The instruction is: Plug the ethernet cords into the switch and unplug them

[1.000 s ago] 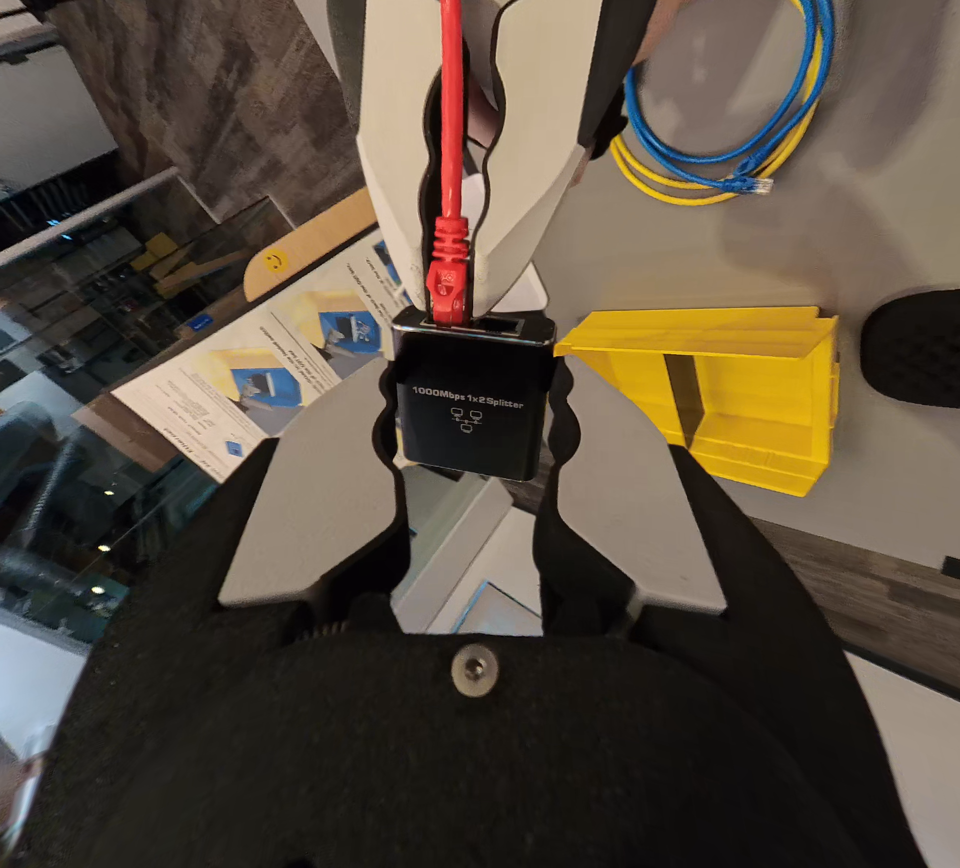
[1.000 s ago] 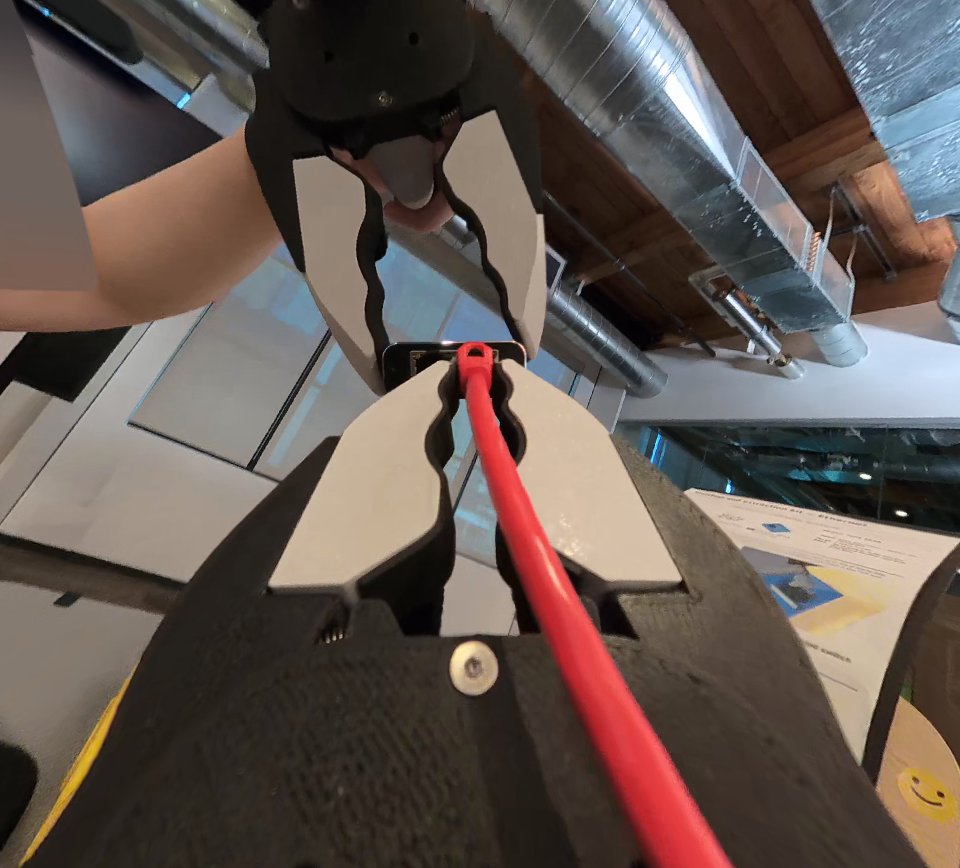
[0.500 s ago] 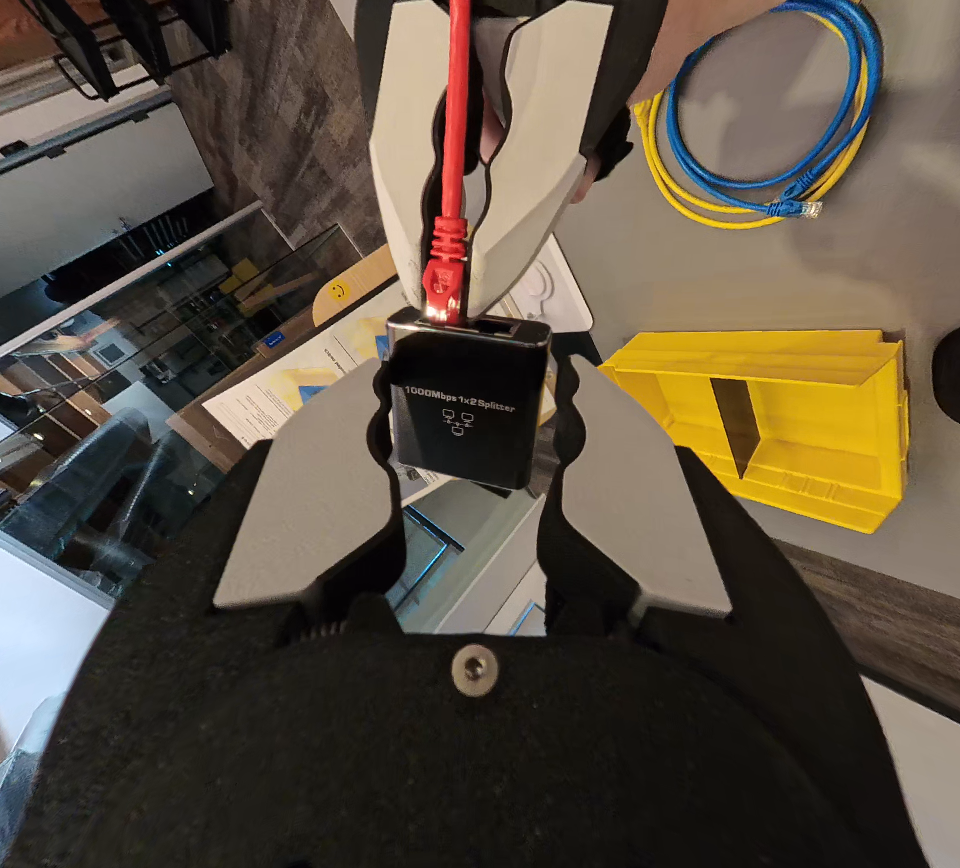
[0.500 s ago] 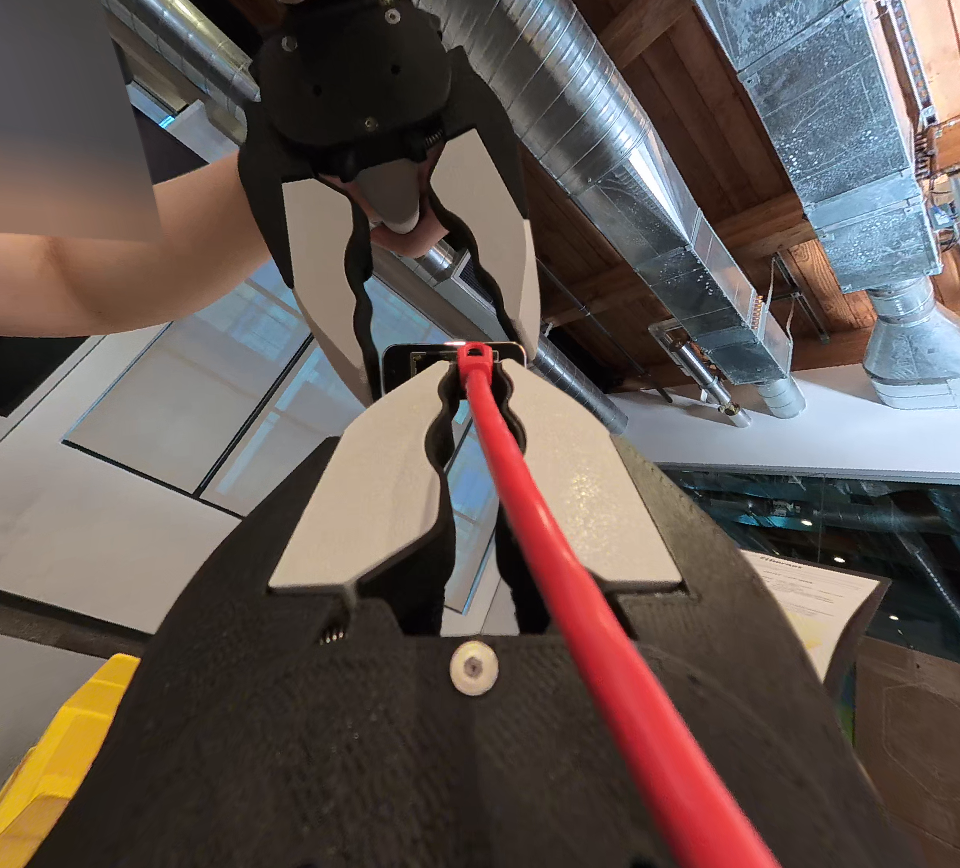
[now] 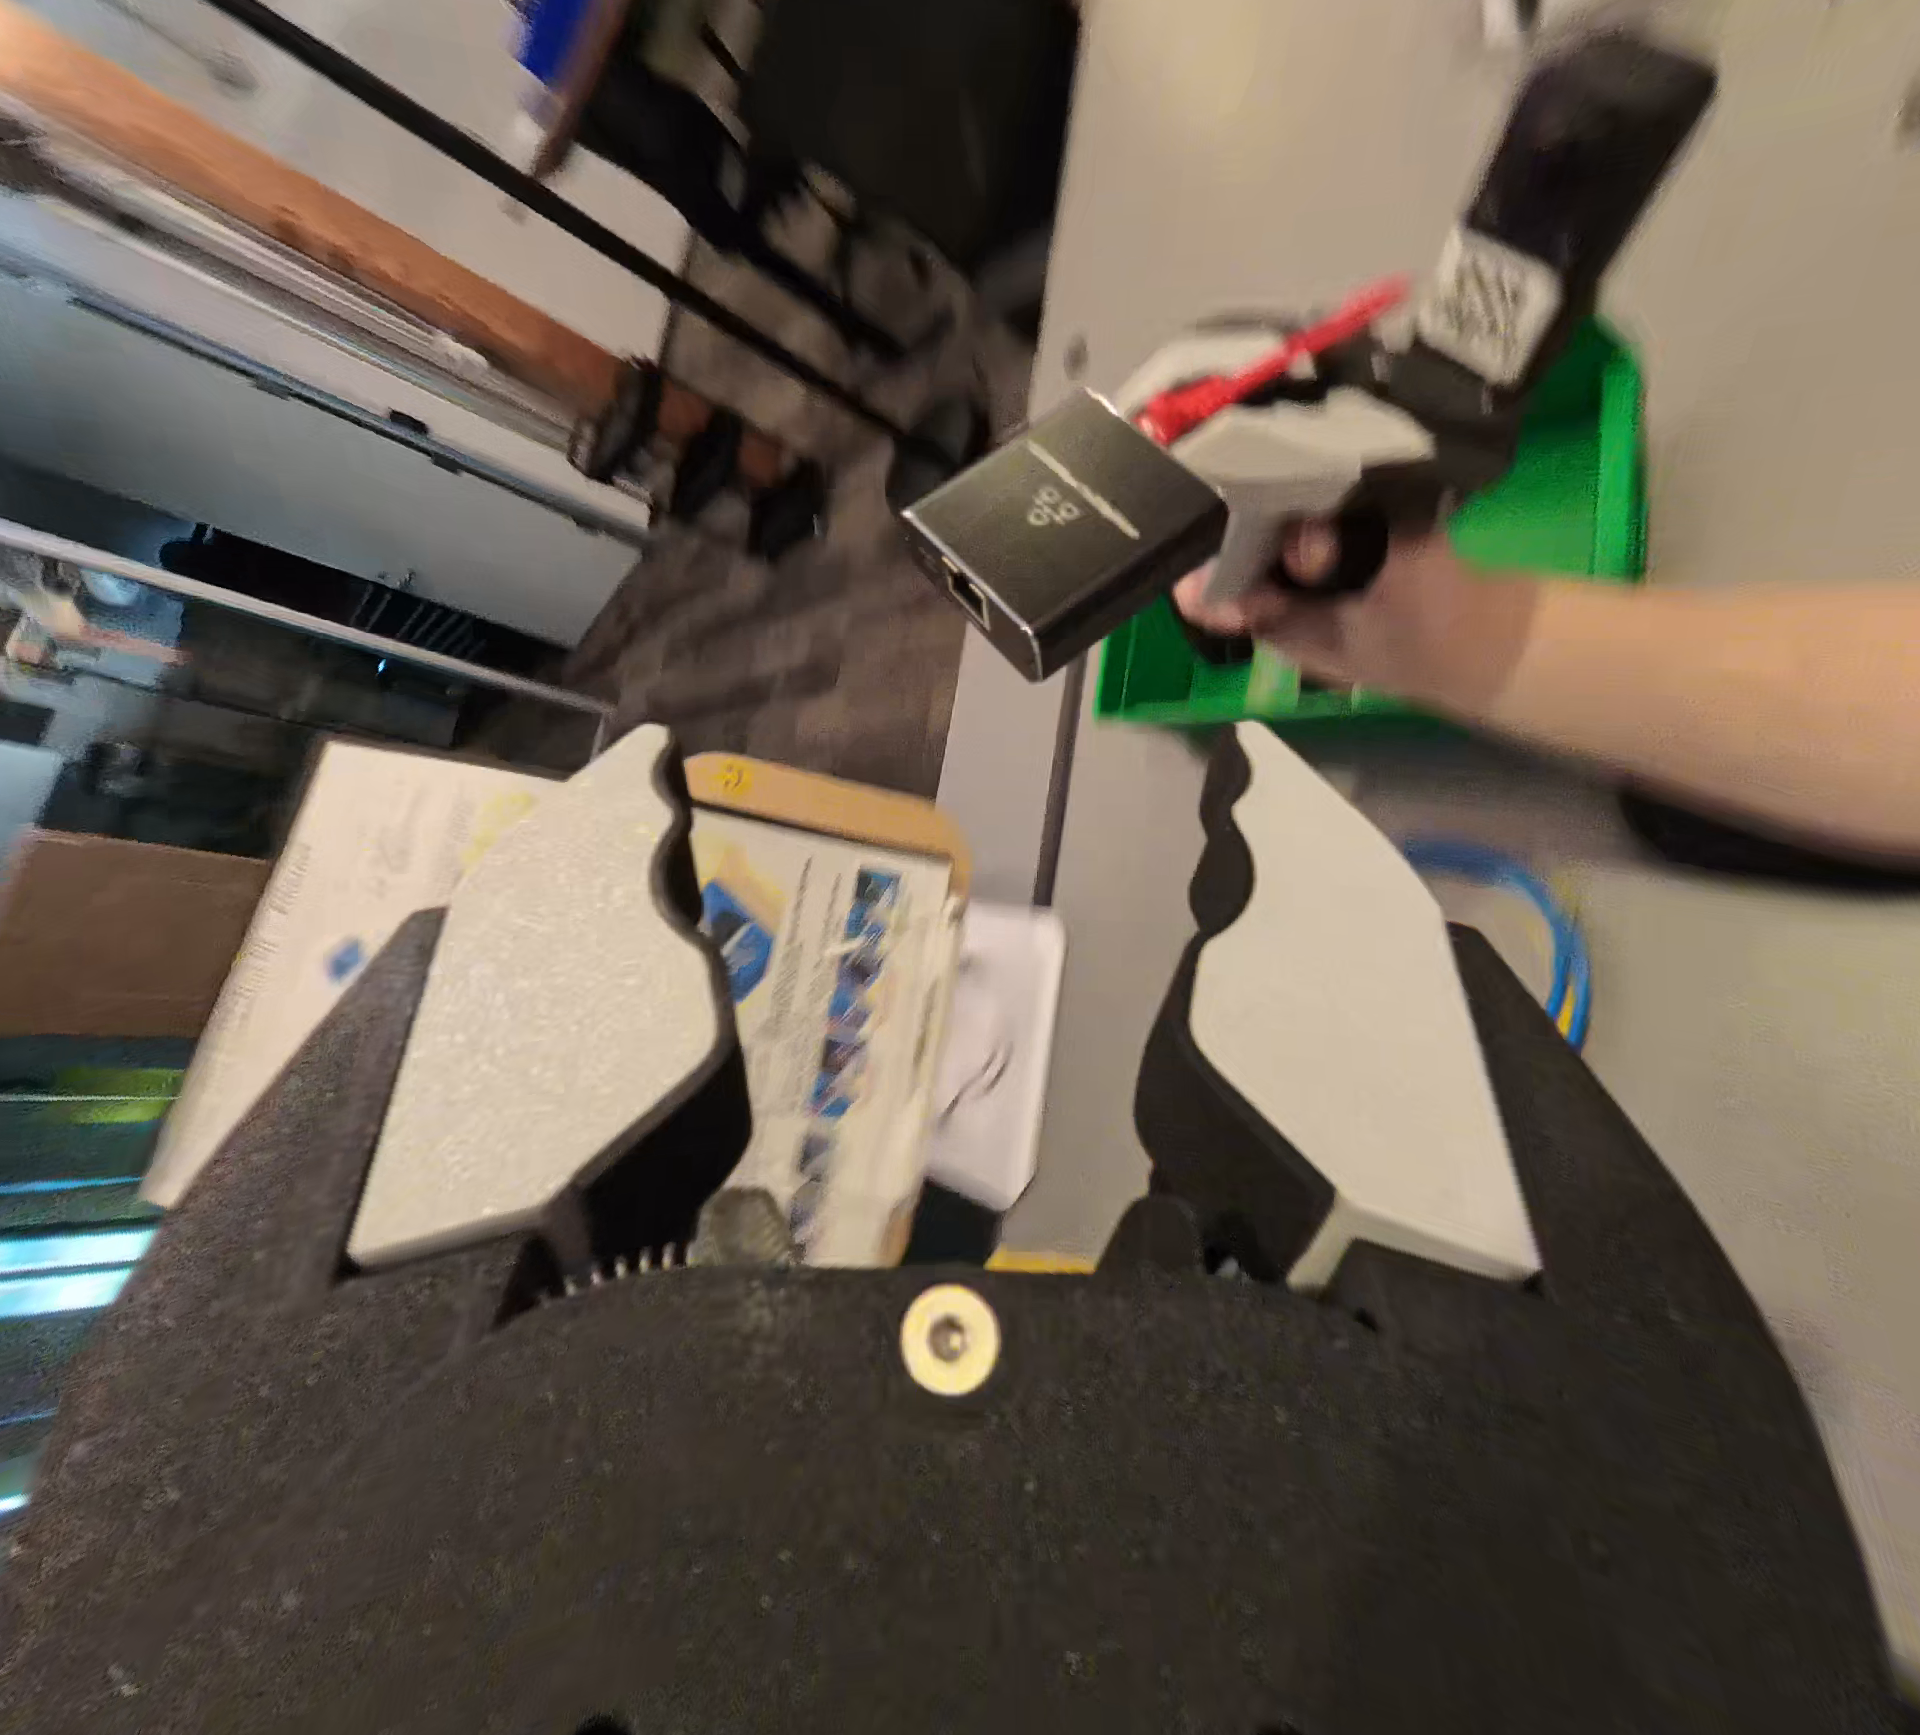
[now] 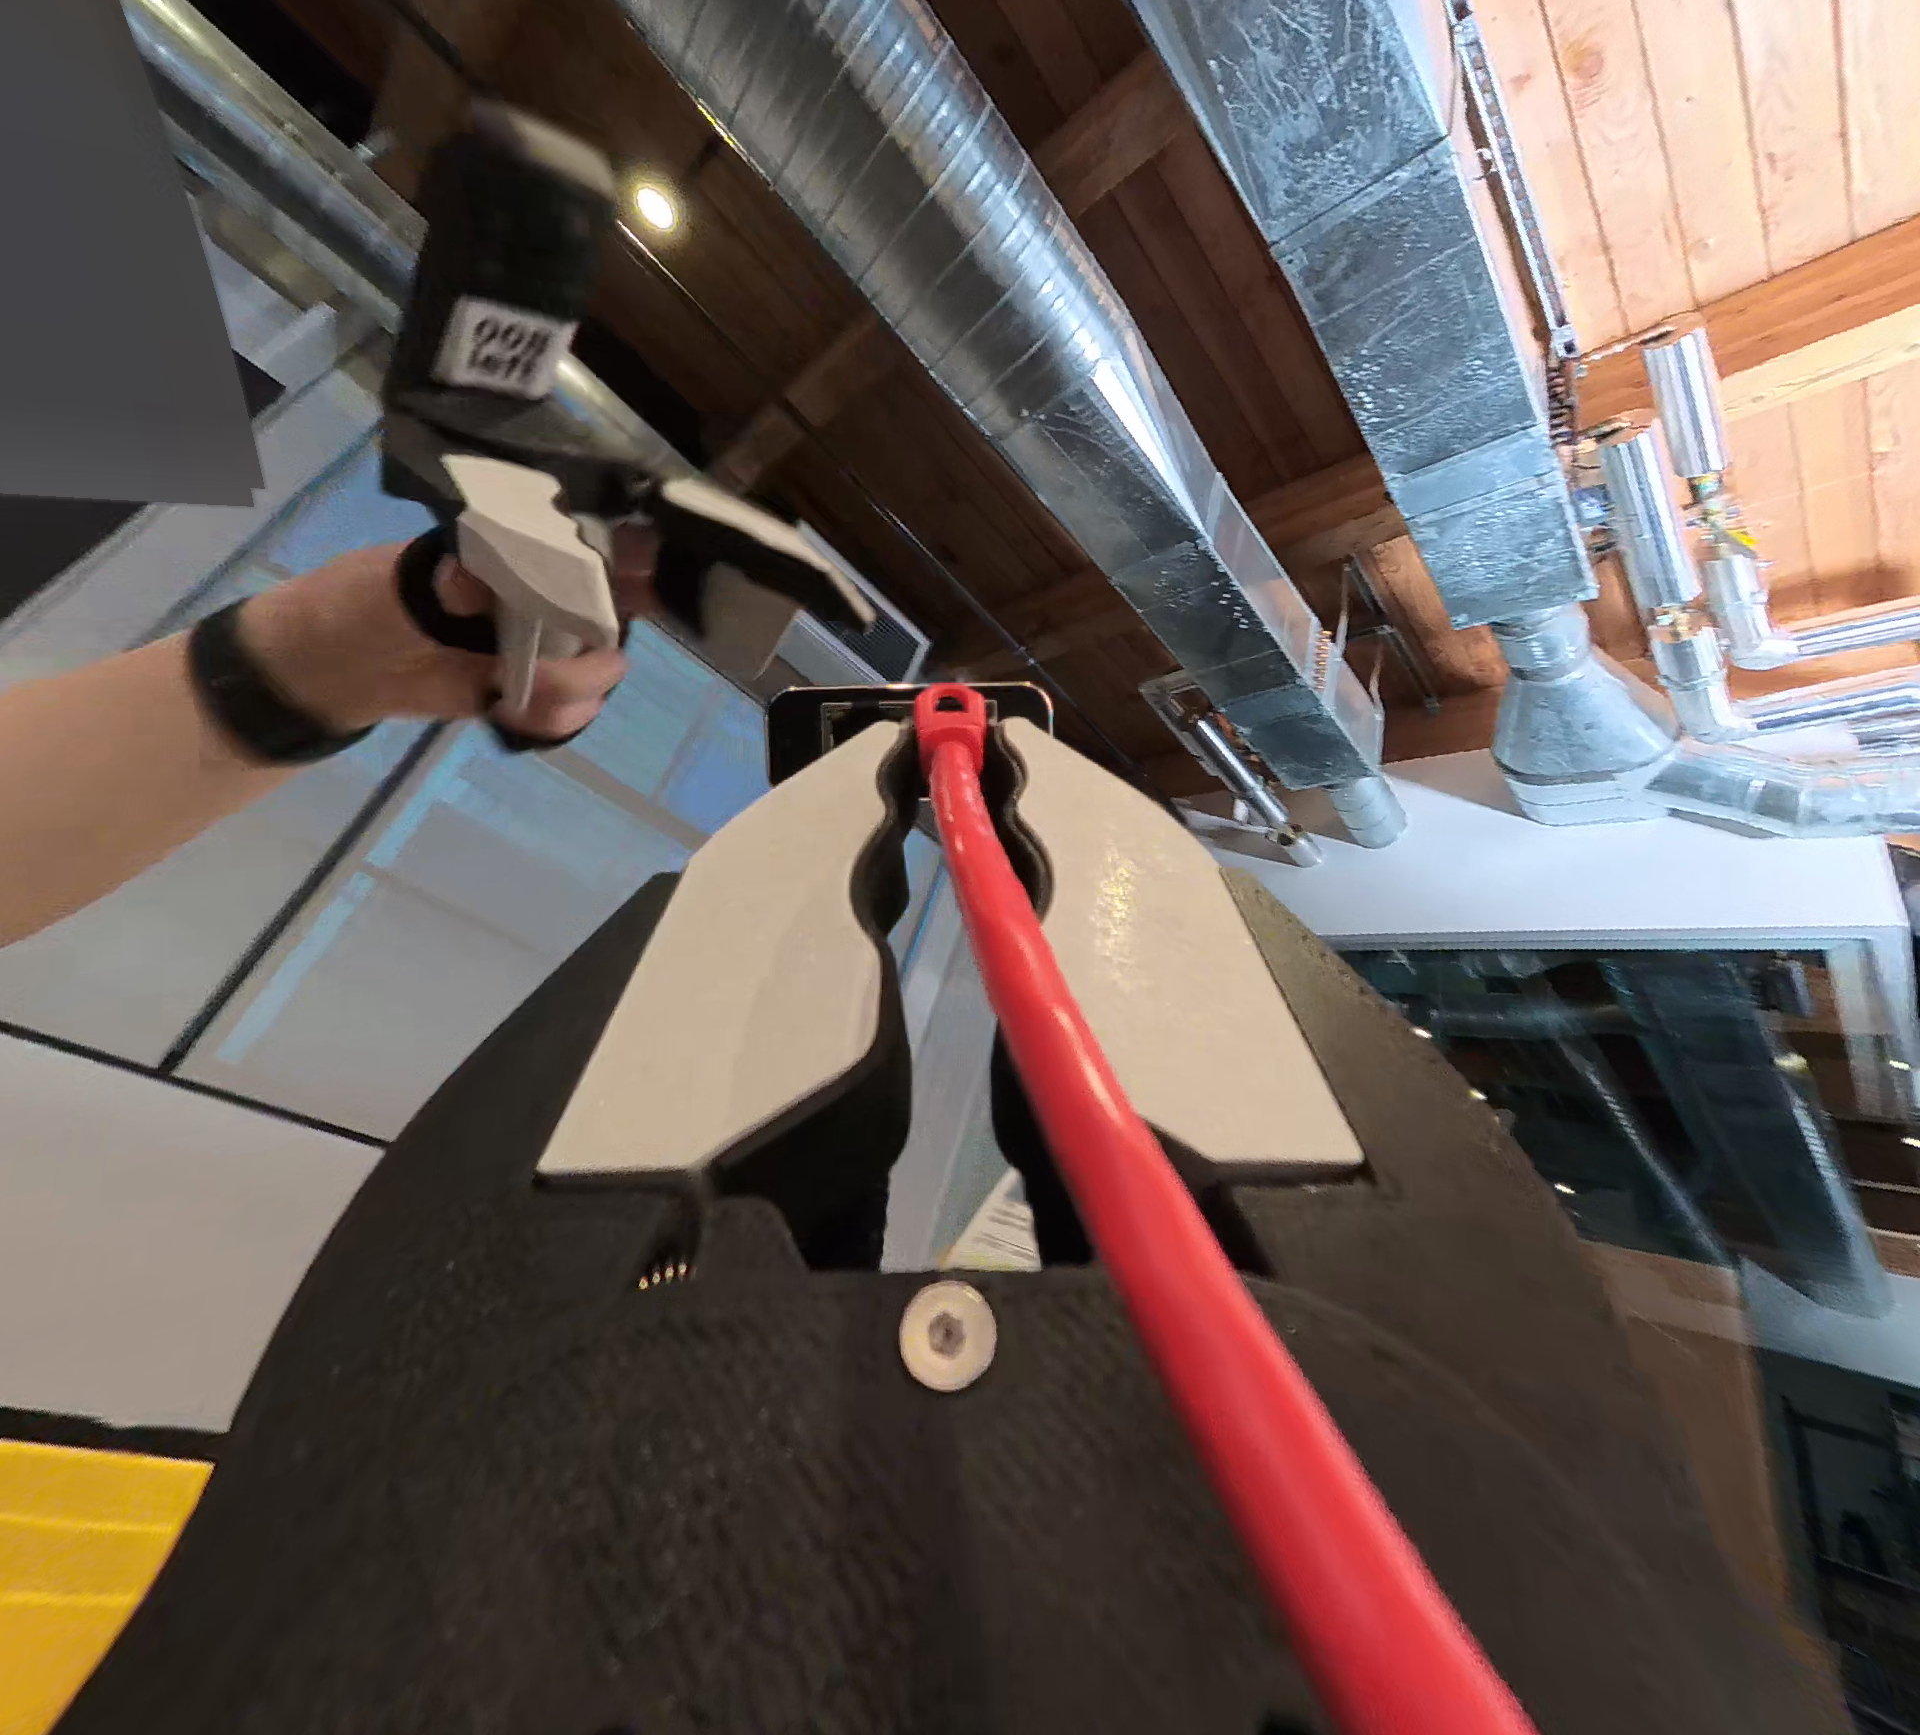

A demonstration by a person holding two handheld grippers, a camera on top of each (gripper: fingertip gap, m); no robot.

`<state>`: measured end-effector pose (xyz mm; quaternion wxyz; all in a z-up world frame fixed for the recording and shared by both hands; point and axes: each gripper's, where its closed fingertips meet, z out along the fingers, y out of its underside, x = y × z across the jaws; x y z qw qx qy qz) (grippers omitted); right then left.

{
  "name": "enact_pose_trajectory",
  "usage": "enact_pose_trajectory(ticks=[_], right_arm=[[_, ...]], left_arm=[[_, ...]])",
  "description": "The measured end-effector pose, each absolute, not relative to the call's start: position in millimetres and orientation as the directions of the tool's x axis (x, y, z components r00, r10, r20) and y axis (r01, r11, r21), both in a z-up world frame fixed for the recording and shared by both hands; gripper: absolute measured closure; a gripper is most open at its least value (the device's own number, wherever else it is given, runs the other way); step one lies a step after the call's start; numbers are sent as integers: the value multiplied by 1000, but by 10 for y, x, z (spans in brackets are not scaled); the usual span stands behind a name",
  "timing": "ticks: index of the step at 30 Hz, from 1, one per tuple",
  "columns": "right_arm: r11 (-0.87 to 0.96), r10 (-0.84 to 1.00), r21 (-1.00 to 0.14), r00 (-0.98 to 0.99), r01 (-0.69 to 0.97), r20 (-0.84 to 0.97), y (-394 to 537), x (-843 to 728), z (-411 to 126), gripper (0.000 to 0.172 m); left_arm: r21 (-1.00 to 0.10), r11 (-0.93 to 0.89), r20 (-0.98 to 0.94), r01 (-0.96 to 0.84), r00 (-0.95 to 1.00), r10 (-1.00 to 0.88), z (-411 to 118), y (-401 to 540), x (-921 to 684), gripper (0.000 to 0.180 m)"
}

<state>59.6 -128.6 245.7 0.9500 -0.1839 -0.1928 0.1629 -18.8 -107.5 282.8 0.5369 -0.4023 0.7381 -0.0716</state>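
Note:
The black switch (image 5: 1060, 532) hangs in the air at the upper right of the left wrist view, apart from my left gripper (image 5: 951, 771), which is wide open and empty. The red ethernet cord (image 6: 1091, 1114) is plugged into the switch (image 6: 805, 735). My right gripper (image 6: 951, 740) is shut on the cord's red plug right at the port and carries the switch by it. The right gripper also shows in the left wrist view (image 5: 1247, 428). The left gripper shows open at the upper left of the right wrist view (image 6: 644, 563).
A green bin (image 5: 1558, 480) sits on the grey table (image 5: 1766, 1062) behind the right gripper. Coiled blue and yellow cords (image 5: 1548, 937) lie at the right. A cardboard box with a printed leaflet (image 5: 831, 958) is below my left fingers. A yellow bin (image 6: 83, 1560) is at lower left. Left tips to right tips: about 10 centimetres.
My left gripper opened, let go of the switch and swung away to the left. The switch now hangs on the red plug held by my right gripper.

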Motion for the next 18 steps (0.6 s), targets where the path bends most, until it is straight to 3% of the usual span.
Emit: enact_pose_trajectory(ticks=[2,5,9,18], right_arm=[[882,335,-432,895,-189,293,-1222,550,2464,159],[882,271,-456,920,-120,282,-1117,405,2463,159],[870,228,-489,930,-61,289,-961,153,2424,159],[845,229,-535,911,-11,344,-737,-184,2312,159]], left_arm=[[-733,577,-636,-361,62,-769,2787,-1018,-287,95],[-860,477,-506,-185,171,-846,2551,-924,-367,93],[-899,435,-430,-43,273,-861,2329,-720,-330,85],[-864,483,-411,141,357,-839,2256,-503,-556,103]])
